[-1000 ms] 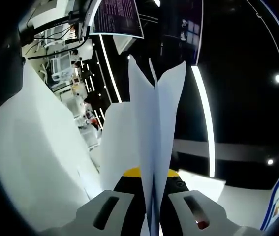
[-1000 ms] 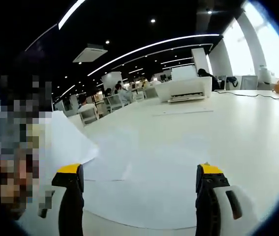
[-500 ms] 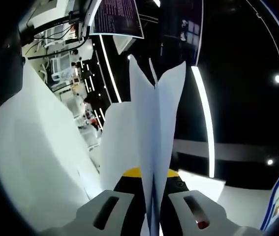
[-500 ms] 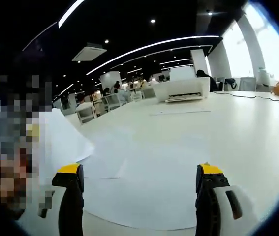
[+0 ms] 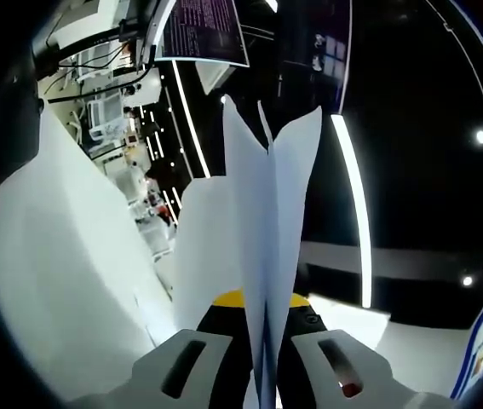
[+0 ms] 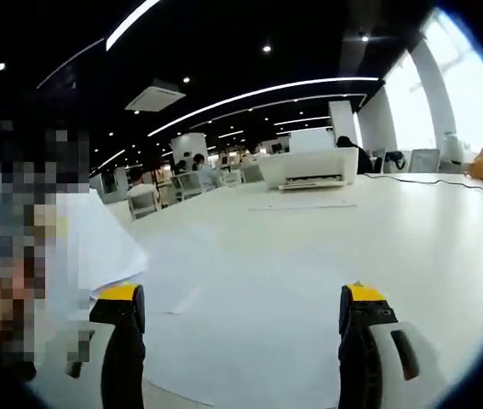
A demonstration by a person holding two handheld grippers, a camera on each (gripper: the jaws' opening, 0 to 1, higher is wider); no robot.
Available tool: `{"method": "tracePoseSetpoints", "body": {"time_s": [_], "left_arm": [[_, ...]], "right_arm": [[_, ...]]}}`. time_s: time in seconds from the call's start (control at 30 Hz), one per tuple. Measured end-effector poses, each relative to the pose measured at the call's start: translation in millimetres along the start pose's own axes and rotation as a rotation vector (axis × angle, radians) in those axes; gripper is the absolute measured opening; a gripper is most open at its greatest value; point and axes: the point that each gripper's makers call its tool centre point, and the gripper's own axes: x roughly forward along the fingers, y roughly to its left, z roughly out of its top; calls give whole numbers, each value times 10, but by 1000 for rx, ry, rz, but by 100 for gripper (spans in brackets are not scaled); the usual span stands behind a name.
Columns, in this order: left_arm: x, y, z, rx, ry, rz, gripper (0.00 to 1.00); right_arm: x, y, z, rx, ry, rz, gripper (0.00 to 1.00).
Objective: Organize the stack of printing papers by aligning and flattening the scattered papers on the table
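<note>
white printing papers stand on edge in the left gripper, whose jaws are pinched tight on the lower edge of the sheets, which fan upward and lean apart at the top. the right gripper has its jaws spread wide with nothing between them, low over the pale table; more loose sheets lie flat on the table under and ahead of it, and another sheet rises at the left of the right gripper view.

to do this step well, the held bundle probably wants lowering squarely onto the flat sheets, edges tapped level before the pinch is let go, with the right gripper pressing the pile flat rather than dragging it.

a white printer sits far back on the table, cables trail at the far right, and people sit at distant desks. none of it looks close enough to hinder the work.
</note>
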Motion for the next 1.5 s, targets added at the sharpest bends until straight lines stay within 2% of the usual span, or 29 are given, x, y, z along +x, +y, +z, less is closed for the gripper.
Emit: {"method": "tracePoseSetpoints", "body": {"time_s": [0.17, 0.57, 0.83, 1.13, 1.5], "left_arm": [[0, 2, 1, 1, 0, 1, 7], [1, 16, 5, 1, 1, 3, 7], [1, 19, 7, -2, 2, 3, 7], [1, 15, 3, -4, 3, 3, 7], [2, 15, -3, -10, 4, 2, 7]], "right_arm": [[60, -32, 52, -15, -8, 9, 90], [262, 20, 63, -62, 41, 41, 90], [406, 63, 164, -87, 49, 48, 90], [570, -33, 231, -104, 56, 32, 90], [765, -238, 103, -104, 111, 14, 90]]}}
